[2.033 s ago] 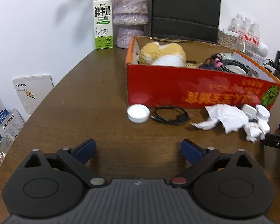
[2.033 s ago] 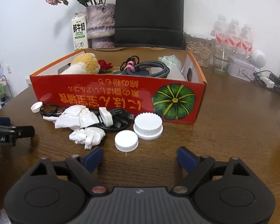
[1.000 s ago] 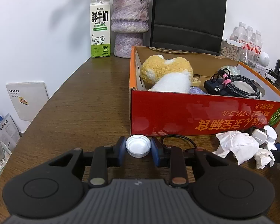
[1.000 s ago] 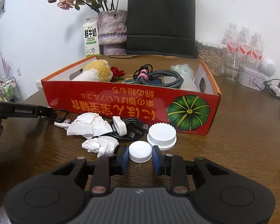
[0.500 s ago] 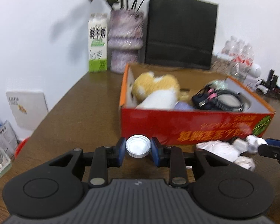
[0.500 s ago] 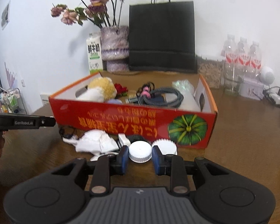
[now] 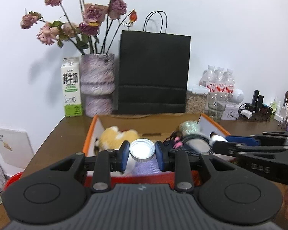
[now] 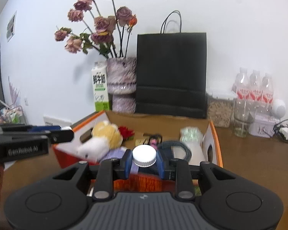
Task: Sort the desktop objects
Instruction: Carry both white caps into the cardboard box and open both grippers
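Caps are the things in hand: each gripper pinches one above the orange box.

In the left wrist view, a milk carton (image 7: 71, 86) stands at the left of the frame beside a purple vase (image 7: 97, 84) of dried roses, with a black paper bag (image 7: 153, 72) to their right against the white wall. Lower centre, the left gripper (image 7: 142, 152) is pressed onto an open-side-up white cap (image 7: 142, 150), its blue pads touching the cap's rim on both sides. The cap hangs over the near part of the orange box (image 7: 89, 136), with a yellow plush toy (image 7: 115, 137) just left of it inside the box and a coiled cable (image 7: 192, 140) to the right. At the right edge the right gripper (image 7: 218, 140) reaches in over the box.

In the right wrist view, the left gripper (image 8: 66, 129) enters from the left edge of the frame, its tip over the box's left wall (image 8: 86, 122). The plush toy (image 8: 103, 136) lies inside, left of centre. In the lower centre the right gripper (image 8: 144, 162) is clamped on a ribbed white cap (image 8: 144, 155), closed side up, held above the box's near wall. Water bottles (image 8: 254, 86) stand at the far right on the wooden table (image 8: 259, 163).
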